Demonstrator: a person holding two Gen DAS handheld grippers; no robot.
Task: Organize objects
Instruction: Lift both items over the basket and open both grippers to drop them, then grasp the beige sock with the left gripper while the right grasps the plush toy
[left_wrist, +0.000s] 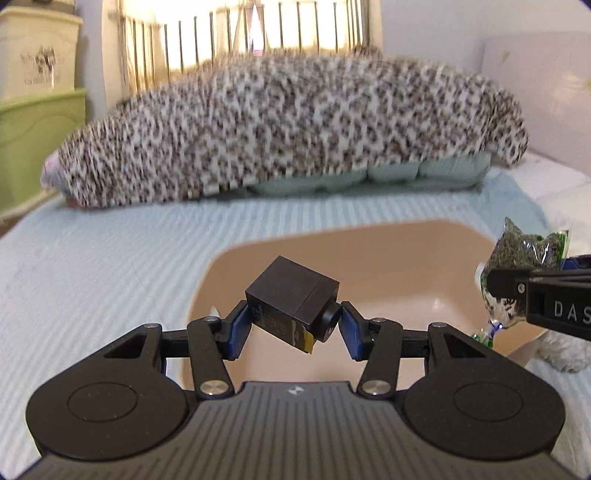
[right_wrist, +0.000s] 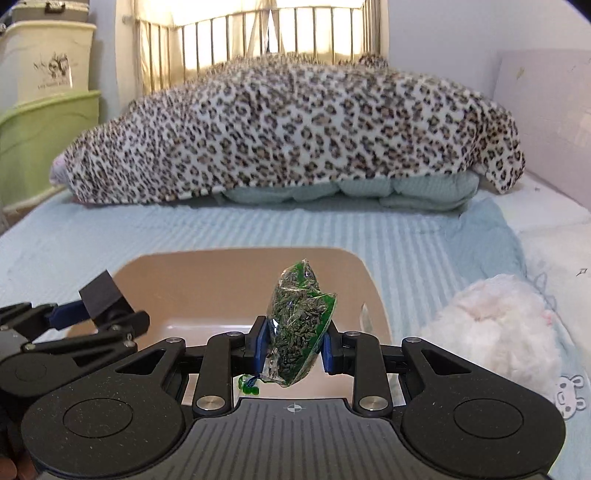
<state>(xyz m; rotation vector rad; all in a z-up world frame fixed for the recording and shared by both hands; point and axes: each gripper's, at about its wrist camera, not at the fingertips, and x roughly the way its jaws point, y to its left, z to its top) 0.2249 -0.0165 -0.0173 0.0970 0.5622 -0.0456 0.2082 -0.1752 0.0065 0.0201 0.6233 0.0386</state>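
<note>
My left gripper (left_wrist: 293, 326) is shut on a small black box-shaped device (left_wrist: 291, 304), tilted, held above a beige plastic basin (left_wrist: 406, 266) on the bed. My right gripper (right_wrist: 293, 349) is shut on a clear green bag of dark dried leaves (right_wrist: 297, 325), held upright over the same basin (right_wrist: 207, 280). In the right wrist view the left gripper (right_wrist: 92, 314) with the black device (right_wrist: 101, 295) sits at the left over the basin's edge. In the left wrist view the bag (left_wrist: 517, 266) and the right gripper's finger (left_wrist: 524, 291) show at the right.
A leopard-print blanket (right_wrist: 295, 133) lies over a pale green quilt (right_wrist: 369, 190) at the back of the bed. A white plush toy (right_wrist: 495, 325) lies right of the basin. Green and cream storage bins (right_wrist: 44, 122) stand at the left. Bed rails (right_wrist: 258, 37) behind.
</note>
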